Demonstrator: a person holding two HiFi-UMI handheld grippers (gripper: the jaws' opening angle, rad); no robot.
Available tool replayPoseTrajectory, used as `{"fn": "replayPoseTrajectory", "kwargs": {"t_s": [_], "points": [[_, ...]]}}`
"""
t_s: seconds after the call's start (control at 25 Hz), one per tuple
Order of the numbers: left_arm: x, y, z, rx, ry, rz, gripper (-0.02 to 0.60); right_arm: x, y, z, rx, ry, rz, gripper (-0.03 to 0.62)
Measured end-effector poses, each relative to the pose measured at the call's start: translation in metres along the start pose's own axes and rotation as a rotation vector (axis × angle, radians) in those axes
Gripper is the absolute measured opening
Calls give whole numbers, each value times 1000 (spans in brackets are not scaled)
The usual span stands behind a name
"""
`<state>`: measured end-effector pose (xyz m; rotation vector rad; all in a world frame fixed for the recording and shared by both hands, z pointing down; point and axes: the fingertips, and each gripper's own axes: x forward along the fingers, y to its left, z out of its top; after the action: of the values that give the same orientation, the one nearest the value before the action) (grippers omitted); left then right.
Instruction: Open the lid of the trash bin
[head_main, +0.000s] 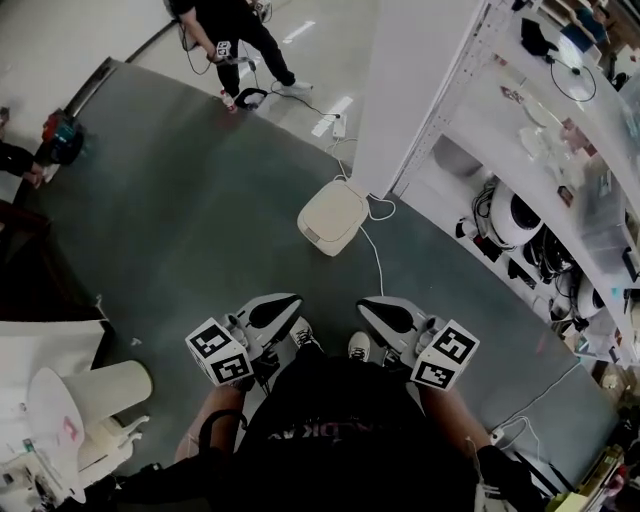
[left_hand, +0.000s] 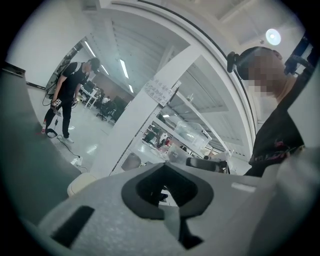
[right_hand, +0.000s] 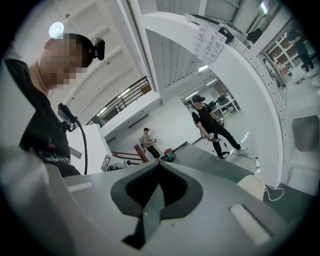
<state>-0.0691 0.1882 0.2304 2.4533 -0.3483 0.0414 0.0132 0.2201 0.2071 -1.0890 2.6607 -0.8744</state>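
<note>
1. The left tongs (head_main: 283, 304) are closed, jaws pressed tip to tip with nothing between them. They are held low in front of the person's body and point about level, forward
2. The right tongs (head_main: 370, 307) are the same: jaws together, empty, pointing forward alongside the left pair with a gap between the two
3. Just behind and between the two tips, the person's shoes (head_main: 358, 346) show on the grey floor (head_main: 180, 200)
4. The trash bin (head_main: 318, 238) stands on that floor well ahead of both tips, roughly on the line running out between them. Its cream lid (head_main: 338, 208) lies flat and shut, and neither pair touches it
5. Just past the bin, on the right tongs' side, rises a white pillar (head_main: 415, 80). A white cable (head_main: 376, 255) trails across the floor from the pillar's foot back toward the right tongs
6. Further out on the right tongs' side runs cluttered shelving (head_main: 540, 150), and far ahead beyond the bin stands a person in black (head_main: 232, 30)
7. Step in hand, as I judge it: the approach. The lid is unopened and the tongs are not yet within reach
8. The next move calls for closing the distance and bringing one pair down low, since the bin sits on the floor. A closed tip might press a latch or hook under the lid's near edge, while pinching the rim would need the jaws parted first. How the lid releases cannot be told from here
</note>
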Motion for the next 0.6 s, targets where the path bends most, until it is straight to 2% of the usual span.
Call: {"fn": "replayPoseTrajectory", "kwargs": {"t_s": [0.36,0.6], "points": [[-25,90,11,-48,19,-10,0,73,-12,-3,18,19,-89,6],[-36,135,4,-77,58,-5,1,97,-17,-2,0,9,-147,6]]}}
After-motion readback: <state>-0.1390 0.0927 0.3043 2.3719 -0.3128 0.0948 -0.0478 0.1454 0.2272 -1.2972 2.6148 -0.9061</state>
